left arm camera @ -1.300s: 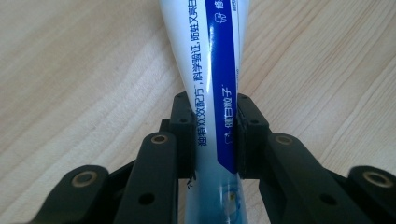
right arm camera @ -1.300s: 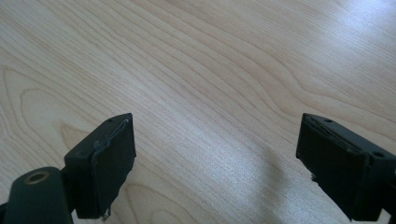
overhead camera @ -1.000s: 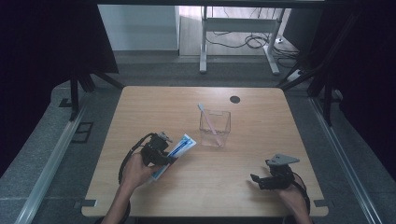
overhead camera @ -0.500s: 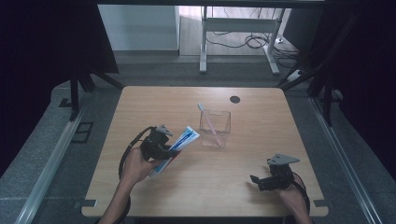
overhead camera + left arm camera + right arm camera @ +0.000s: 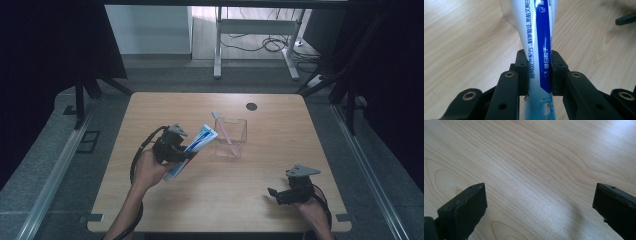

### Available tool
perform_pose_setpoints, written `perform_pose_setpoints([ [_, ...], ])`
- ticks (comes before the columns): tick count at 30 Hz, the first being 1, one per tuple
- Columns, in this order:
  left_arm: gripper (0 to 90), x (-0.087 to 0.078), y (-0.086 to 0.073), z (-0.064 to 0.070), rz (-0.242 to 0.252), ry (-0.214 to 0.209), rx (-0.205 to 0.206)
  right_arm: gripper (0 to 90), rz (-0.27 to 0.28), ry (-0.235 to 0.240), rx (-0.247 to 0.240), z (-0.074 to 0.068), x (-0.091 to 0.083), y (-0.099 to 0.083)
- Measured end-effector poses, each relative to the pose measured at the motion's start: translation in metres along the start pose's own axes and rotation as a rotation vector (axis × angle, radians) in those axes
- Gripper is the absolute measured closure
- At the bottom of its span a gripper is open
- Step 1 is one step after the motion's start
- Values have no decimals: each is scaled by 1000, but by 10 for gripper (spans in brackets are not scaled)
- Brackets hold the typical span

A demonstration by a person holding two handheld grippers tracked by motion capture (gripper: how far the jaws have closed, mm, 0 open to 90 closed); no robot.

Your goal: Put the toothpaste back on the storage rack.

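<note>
Glossy toothpaste tube (image 5: 191,150) raised nearer clear box (image 5: 231,138), left gripper (image 5: 176,148) clamping; right gripper (image 5: 274,194) jaws apart.

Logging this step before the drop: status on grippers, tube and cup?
Left gripper shut on toothpaste tube, tilted toward clear cup. Right gripper open, low over table. Pink toothbrush already leans in cup.
</note>
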State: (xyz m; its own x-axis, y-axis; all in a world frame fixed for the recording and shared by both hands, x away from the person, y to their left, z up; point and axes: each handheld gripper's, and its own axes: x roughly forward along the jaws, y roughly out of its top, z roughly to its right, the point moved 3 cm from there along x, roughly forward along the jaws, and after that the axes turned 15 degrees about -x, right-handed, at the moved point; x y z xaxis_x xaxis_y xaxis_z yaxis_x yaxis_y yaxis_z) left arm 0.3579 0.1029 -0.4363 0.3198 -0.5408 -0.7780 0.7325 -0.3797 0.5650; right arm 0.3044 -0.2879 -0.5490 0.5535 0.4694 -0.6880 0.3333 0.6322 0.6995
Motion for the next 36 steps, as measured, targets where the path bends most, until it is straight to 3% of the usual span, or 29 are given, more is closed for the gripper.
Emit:
perform_pose_setpoints([
  [27, 729, 9, 56, 12, 85, -14, 48, 0, 7, 10, -7, -1, 0, 1],
  [36, 730, 17, 73, 20, 102, -3, 88, 0, 8, 12, -10, -2, 0, 2],
])
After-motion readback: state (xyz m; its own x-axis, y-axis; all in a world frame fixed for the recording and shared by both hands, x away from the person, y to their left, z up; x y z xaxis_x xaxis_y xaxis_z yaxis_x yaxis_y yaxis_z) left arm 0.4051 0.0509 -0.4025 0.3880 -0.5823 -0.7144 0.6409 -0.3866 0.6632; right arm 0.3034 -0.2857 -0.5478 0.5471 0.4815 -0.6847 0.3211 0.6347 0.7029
